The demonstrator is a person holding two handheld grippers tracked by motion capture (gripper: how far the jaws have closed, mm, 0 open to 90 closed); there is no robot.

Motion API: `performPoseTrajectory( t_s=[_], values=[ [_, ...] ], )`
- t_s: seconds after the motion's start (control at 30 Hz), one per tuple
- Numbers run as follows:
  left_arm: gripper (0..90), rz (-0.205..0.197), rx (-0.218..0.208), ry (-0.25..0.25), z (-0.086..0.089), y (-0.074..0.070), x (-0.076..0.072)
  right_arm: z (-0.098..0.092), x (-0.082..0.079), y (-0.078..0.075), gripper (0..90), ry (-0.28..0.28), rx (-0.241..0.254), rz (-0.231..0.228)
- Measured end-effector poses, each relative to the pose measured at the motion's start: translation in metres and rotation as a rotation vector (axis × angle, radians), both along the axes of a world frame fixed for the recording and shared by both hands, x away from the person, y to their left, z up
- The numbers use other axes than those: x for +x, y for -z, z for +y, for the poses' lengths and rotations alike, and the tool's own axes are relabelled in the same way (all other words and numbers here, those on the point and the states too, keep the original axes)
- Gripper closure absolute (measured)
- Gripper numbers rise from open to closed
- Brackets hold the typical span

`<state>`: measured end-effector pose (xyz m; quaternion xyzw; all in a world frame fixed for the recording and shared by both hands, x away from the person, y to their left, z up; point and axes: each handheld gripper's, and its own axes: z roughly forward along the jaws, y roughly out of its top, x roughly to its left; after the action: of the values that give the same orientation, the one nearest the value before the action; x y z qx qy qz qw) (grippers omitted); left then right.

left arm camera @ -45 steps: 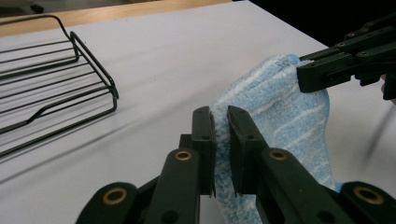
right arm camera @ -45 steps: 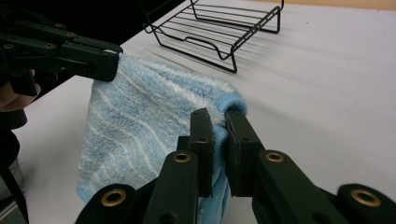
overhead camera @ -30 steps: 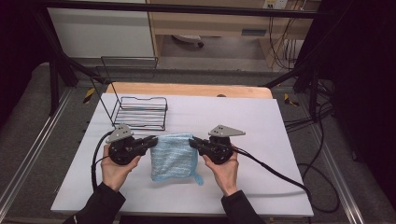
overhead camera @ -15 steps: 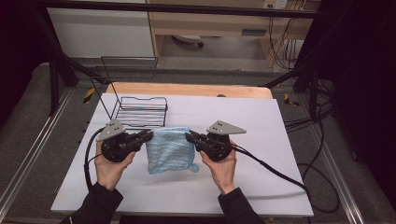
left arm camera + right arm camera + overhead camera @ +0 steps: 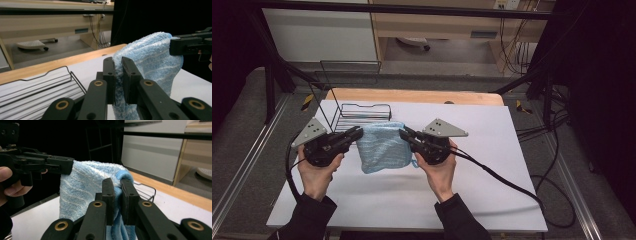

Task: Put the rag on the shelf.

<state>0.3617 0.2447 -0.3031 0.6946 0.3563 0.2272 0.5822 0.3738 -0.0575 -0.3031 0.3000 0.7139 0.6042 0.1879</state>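
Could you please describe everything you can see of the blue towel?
The blue towel is soft light-blue terry cloth with faint paler stripes, apparently folded. It hangs off the white table, pinched at its upper left corner by the left gripper and at its upper right by the right gripper, in front of the wire basket.

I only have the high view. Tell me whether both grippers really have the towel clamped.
Observer: Yes. In the left gripper view, the left gripper has its jaws shut on a corner of the towel, cloth pinched between them.
Operator: Confirm the right one.
Observer: Same in the right gripper view: the right gripper is shut on the towel's darker blue hem, with the rest hanging below.
Operator: Check what lies past the towel.
Observer: The left gripper view shows the wire basket low at its left, apart from the towel.
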Motion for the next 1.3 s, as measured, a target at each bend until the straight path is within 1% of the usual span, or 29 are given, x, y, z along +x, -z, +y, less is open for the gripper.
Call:
performPoseTrajectory(
  t_s=[0.1,0.13,0.3,0.4,0.57,0.6,0.63,0.7,0.87,0.93,1.13,1.3],
  values=[
    [82.0,-0.021,-0.007,-0.017,0.006,-0.007,0.000,0.011,0.002,-0.010,83.3,-0.002,0.003,-0.031],
    [82.0,-0.028,-0.010,-0.024,0.008,-0.009,0.000,0.011,0.002,-0.010,83.3,-0.002,0.003,-0.031],
    [82.1,-0.055,-0.024,-0.047,0.017,-0.020,0.002,0.024,0.005,-0.021,83.3,-0.001,0.005,-0.060],
    [82.1,-0.074,-0.041,-0.058,0.021,-0.026,0.004,0.031,0.007,-0.028,83.3,0.002,0.016,-0.079],
    [82.1,-0.100,-0.053,-0.077,0.028,-0.037,0.008,0.042,0.011,-0.040,83.3,0.006,0.020,-0.111],
    [82.1,-0.110,-0.054,-0.086,0.030,-0.040,0.009,0.044,0.012,-0.042,83.3,0.008,0.025,-0.117],
    [82.1,-0.108,-0.064,-0.084,0.031,-0.042,0.010,0.046,0.014,-0.044,83.3,0.007,0.029,-0.121],
    [82.1,-0.121,-0.074,-0.092,0.033,-0.046,0.011,0.050,0.016,-0.049,83.3,0.011,0.038,-0.130],
    [82.2,-0.148,-0.102,-0.105,0.039,-0.060,0.017,0.057,0.024,-0.062,83.3,0.012,0.051,-0.154],
    [82.2,-0.159,-0.111,-0.113,0.041,-0.067,0.020,0.059,0.028,-0.067,83.3,0.010,0.064,-0.164],
    [82.2,-0.187,-0.118,-0.129,0.046,-0.084,0.026,0.067,0.037,-0.084,83.3,0.013,0.076,-0.197],
    [82.2,-0.213,-0.133,-0.138,0.052,-0.098,0.030,0.073,0.043,-0.098,83.3,0.014,0.082,-0.223]
  ],
)
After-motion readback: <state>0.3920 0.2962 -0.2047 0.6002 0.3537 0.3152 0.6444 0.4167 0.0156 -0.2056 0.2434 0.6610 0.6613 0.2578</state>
